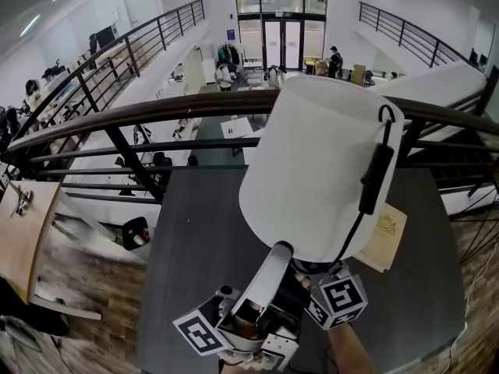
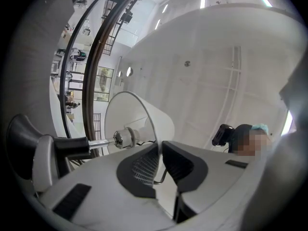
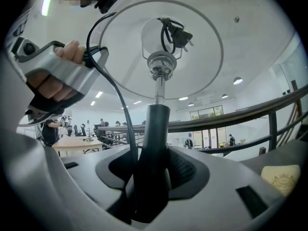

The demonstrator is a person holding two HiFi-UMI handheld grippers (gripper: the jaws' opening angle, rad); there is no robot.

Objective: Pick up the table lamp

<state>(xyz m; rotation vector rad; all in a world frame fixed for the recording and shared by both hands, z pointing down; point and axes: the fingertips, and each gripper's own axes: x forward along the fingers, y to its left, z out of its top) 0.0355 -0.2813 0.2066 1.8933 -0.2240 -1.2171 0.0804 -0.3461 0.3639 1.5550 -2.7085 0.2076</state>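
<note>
The table lamp's white shade [image 1: 312,162] fills the middle of the head view, lifted off the dark table [image 1: 195,240]. A black cord with an inline switch [image 1: 376,178] hangs down its right side. My left gripper [image 1: 281,252] reaches up to the shade's lower edge. In the left gripper view it [image 2: 160,148] is shut on the thin shade rim [image 2: 144,110], with the bulb socket [image 2: 126,137] behind. My right gripper [image 3: 151,172] is shut on the lamp's black stem [image 3: 156,129], the cord running beside it. In the head view its tips [image 1: 312,273] are tucked under the shade.
A beige card [image 1: 386,236] lies on the table right of the lamp, seen also as the beige card [image 3: 281,177]. A dark railing [image 1: 156,111] runs along the table's far edge over a drop to a lower floor. A wooden desk [image 1: 23,232] stands at the left.
</note>
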